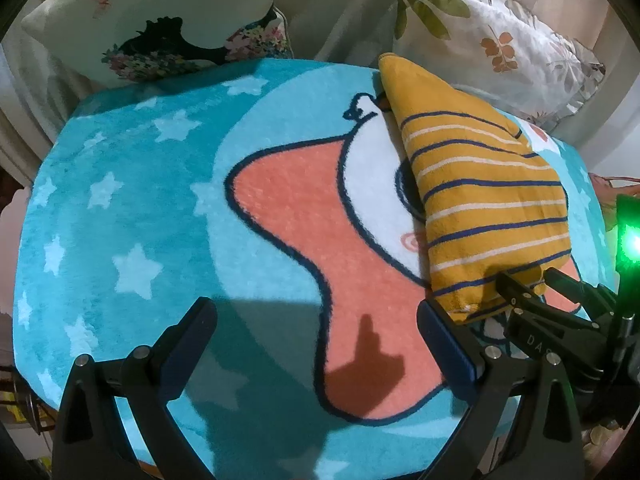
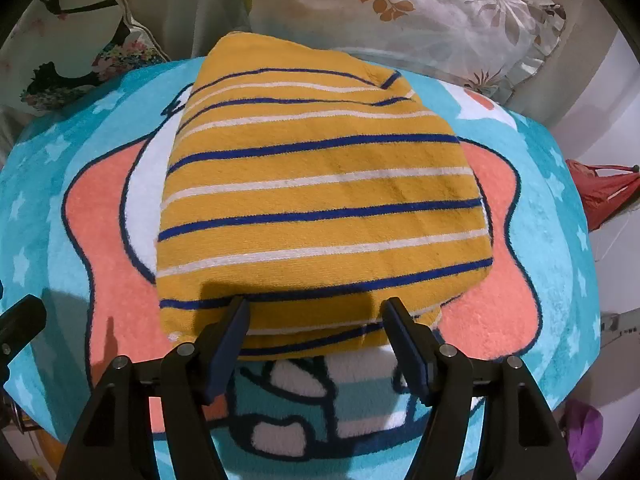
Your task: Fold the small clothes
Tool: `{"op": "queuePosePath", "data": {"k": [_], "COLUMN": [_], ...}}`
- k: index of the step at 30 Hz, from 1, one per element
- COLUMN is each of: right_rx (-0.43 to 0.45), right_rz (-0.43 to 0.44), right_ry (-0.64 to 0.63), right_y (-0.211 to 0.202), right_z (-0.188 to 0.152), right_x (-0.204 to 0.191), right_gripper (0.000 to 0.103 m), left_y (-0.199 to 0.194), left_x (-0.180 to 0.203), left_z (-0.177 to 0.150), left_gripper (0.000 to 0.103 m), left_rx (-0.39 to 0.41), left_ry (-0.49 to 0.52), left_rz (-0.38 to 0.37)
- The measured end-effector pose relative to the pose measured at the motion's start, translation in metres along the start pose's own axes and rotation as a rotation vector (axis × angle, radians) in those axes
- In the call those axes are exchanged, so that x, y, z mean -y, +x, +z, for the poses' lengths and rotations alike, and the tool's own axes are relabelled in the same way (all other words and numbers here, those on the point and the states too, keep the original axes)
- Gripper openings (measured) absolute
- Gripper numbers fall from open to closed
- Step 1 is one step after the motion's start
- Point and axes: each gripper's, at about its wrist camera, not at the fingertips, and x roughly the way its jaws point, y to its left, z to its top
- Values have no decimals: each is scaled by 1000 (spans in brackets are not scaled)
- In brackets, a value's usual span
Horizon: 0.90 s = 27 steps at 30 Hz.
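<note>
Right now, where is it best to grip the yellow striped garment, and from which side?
Probably the near hem of the yellow striped garment: its layered edge faces the open right gripper and slightly overhangs the teal rug. Approach low from the near side.

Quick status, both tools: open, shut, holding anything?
Left tool: open, holding nothing.
Right tool: open, at the yellow striped garment's near edge, not gripping.

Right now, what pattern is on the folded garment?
Mustard yellow garment with thin navy and white stripes; clearest in the right wrist view.

One striped garment (image 2: 320, 208), one star-patterned rug (image 2: 560, 240), two pillows (image 1: 132, 20), and two claws (image 1: 316, 320).
</note>
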Motion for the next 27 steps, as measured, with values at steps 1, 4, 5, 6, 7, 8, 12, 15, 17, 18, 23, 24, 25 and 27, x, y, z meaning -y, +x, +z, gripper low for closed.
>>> {"op": "queuePosePath", "data": {"k": [1, 4, 5, 6, 7, 8, 12, 15, 17, 18, 23, 24, 25, 27], "right_rx": [-1, -5, -6, -7, -8, -10, -16, -26, -31, -34, -43, -44, -44, -46], "right_rz": [-3, -9, -11, -13, -14, -16, -24, -27, -31, -33, -42, -45, -48, -53], "right_ry": [1, 6, 7, 9, 12, 13, 22, 33, 37, 37, 32, 30, 28, 22], "right_y": [0, 1, 1, 1, 2, 2, 5, 8, 9, 10, 13, 13, 13, 14], "right_z": [0, 0, -1, -1, -2, -3, -6, -9, -10, -10, -9, -9, -9, -9], "right_x": [0, 1, 2, 2, 3, 5, 10, 14, 14, 14, 13, 12, 11, 10], "right_gripper": [75, 76, 76, 76, 76, 76, 77, 77, 77, 77, 77, 77, 77, 77], "left_y": [1, 5, 7, 8, 9, 10, 13, 16, 19, 20, 27, 28, 30, 34], "left_x": [1, 3, 4, 5, 6, 7, 8, 7, 5, 4, 1, 1, 1, 1], "left_z": [0, 1, 1, 2, 2, 2, 4, 5, 6, 6, 6, 6, 5, 4], "left_gripper": [100, 100, 100, 100, 100, 100, 100, 100, 100, 100, 100, 100, 100, 100], "left_rx": [-3, -15, -18, -22, -25, -27, -35, -47, -55, -59, -74, -78, -84, -95], "left_ry": [1, 8, 10, 12, 16, 18, 25, 25, 23, 21, 16, 14, 13, 10], "left_rz": [-2, -15, -18, -20, -23, -25, -32, -34, -37, -39, -53, -57, -61, -69]}}
